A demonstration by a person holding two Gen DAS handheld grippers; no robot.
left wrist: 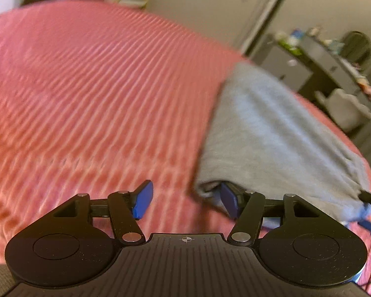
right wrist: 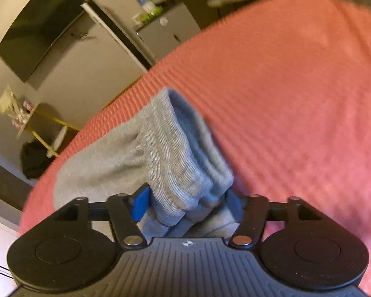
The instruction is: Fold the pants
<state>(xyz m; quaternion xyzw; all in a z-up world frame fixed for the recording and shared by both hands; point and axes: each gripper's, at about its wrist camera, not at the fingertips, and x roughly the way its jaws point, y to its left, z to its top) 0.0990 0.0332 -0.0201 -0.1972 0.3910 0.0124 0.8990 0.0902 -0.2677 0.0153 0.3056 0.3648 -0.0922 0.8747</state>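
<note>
The pink ribbed bedspread fills most of what I see, and the grey pants lie on it toward one edge of the bed, already doubled into a long thick strip. They look like sweatpants: soft fleecy knit, pale grey, with a ribbed band bunched in layers at the end nearest my right hand. I judge them light and floppy but bulky when stacked, so they will sag and slide apart unless I take every layer at once, best at that firmer ribbed band or at a corner of the fold. My right gripper is spread wide with the ribbed layers sitting between its fingers; whether it presses them I cannot tell. My left gripper is spread too, holding nothing, one blue finger tucked just under the fold's near corner.
</note>
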